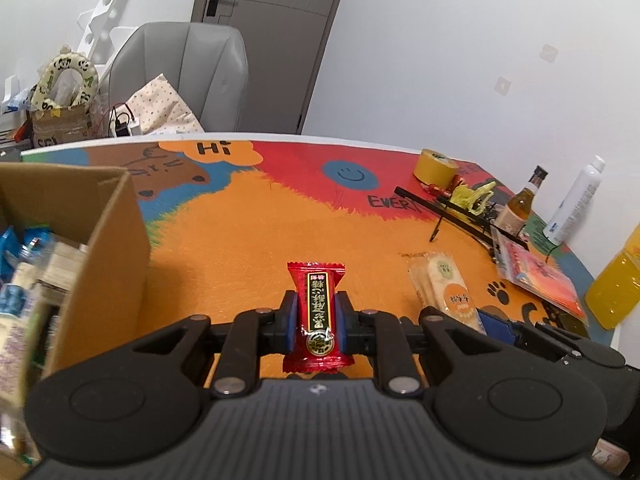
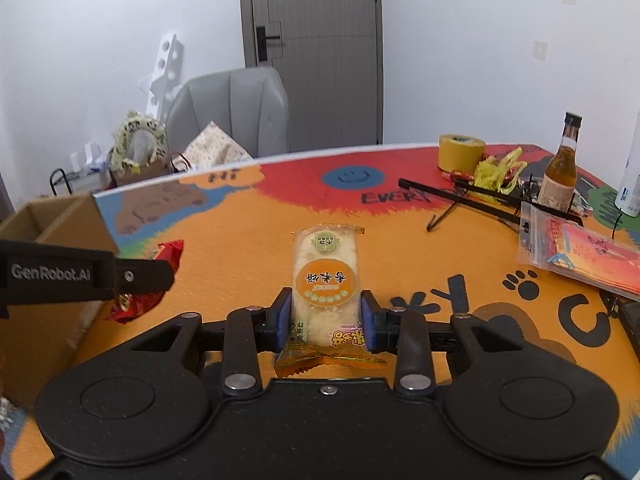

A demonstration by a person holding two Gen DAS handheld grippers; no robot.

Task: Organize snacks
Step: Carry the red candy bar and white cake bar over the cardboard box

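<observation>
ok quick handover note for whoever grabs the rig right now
Left gripper: shut on the red candy.
Right gripper: shut on the rice cracker pack.
Cardboard box sits at the table's left, already holding several snack packs.
Done: both snacks gripped.
Left: drop both into the box; I see no other loose snacks for certain.

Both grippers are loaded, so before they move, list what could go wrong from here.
1. The left gripper pinches the red candy across its slick wrapper; it may slip on the way to the cardboard box.
2. The right gripper squeezes the rice cracker pack; the cracker could crack.
3. The grippers are close together and could collide.
</observation>
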